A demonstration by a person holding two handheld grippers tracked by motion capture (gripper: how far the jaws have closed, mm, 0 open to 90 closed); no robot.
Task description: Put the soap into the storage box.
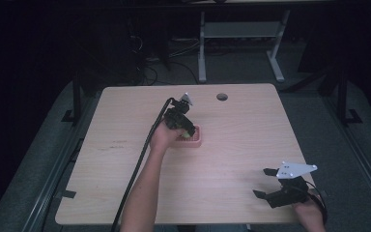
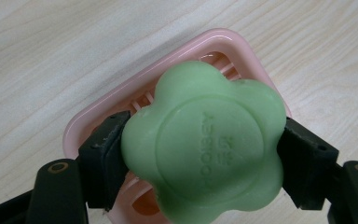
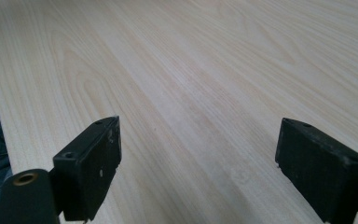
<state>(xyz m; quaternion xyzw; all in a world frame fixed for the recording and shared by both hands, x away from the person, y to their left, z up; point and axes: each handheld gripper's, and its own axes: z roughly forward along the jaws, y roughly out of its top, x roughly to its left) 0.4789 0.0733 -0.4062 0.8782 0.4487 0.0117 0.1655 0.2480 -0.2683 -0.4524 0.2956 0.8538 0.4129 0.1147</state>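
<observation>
One green flower-shaped soap (image 2: 203, 149) sits clamped between the jaws of the left gripper (image 1: 182, 124), directly over the pink soap dish (image 2: 93, 122) near the middle of the table (image 1: 125, 159). Near the table's front right corner, the right gripper (image 3: 198, 163) hangs above bare wood, jaws wide apart.

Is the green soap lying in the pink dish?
Not yet: the left gripper grips the green soap above the pink dish.
</observation>
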